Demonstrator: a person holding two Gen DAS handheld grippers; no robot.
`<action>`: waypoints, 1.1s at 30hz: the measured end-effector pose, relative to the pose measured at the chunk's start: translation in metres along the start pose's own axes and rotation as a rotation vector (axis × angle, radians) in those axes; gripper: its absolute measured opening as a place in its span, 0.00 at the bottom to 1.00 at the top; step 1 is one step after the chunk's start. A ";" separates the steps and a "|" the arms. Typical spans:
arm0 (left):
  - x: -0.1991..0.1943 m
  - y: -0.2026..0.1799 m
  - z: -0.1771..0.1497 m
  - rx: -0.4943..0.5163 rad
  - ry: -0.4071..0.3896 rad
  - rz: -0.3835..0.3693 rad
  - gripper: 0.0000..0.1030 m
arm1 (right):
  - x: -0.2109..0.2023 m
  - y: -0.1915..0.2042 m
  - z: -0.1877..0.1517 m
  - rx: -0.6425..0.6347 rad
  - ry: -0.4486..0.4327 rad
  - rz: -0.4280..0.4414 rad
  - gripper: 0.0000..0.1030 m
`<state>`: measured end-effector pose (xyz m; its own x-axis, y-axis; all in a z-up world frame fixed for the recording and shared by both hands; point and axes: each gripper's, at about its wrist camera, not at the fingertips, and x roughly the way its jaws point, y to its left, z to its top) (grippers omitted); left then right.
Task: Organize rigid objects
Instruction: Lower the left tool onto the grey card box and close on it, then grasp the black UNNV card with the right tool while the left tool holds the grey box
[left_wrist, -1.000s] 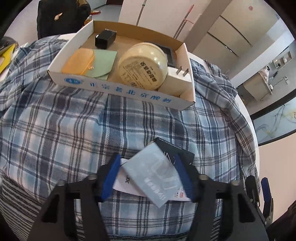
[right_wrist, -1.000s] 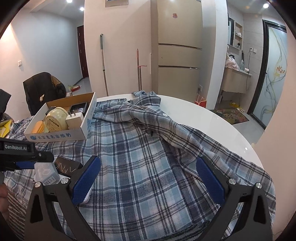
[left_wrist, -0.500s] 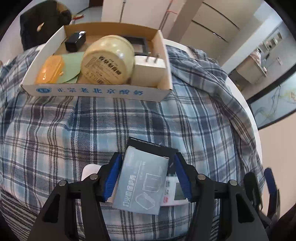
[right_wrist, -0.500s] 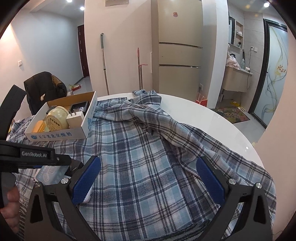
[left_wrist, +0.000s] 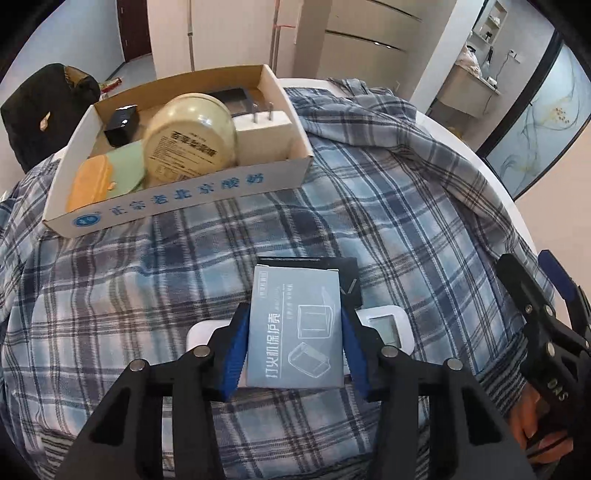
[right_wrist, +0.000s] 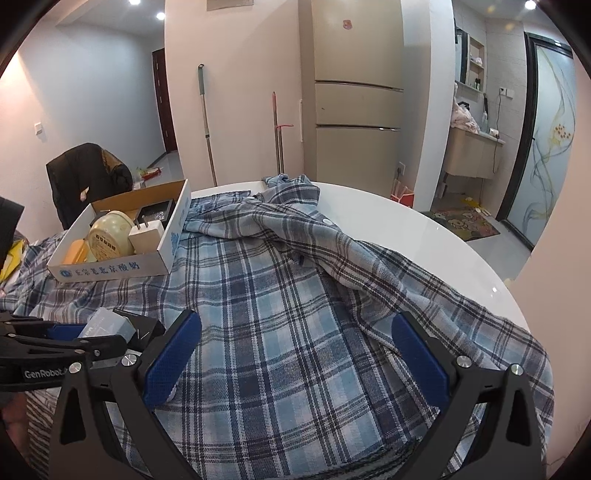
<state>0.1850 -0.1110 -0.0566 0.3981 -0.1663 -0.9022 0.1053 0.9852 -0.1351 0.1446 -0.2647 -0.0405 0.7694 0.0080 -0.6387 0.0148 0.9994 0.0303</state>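
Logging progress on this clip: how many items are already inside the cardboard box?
6 visible: orange pouch, green pouch, black block, cream jar, white plug adapter, dark tray at back. Others may hide beneath.

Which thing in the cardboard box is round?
The cream jar, in the middle of the box. The white plug and black block beside it have corners.

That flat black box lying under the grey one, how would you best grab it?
By its two long side edges, coming from the near side along its length. The black box lies flat on the plaid shirt, too low to pinch from above, and the left gripper is shut on the grey box covering its near half.
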 end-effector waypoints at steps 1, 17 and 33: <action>-0.005 0.002 -0.002 0.012 -0.016 0.002 0.48 | 0.001 0.000 0.000 0.002 0.003 -0.003 1.00; -0.085 0.077 -0.031 -0.055 -0.241 0.097 0.48 | -0.019 0.013 0.005 0.036 0.146 0.087 1.00; -0.013 0.108 -0.052 -0.099 -0.106 0.140 0.48 | -0.054 0.068 0.011 -0.081 0.089 0.076 1.00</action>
<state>0.1443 -0.0008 -0.0809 0.4971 -0.0261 -0.8673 -0.0460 0.9974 -0.0563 0.1112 -0.1974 0.0041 0.7067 0.0827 -0.7027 -0.0954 0.9952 0.0212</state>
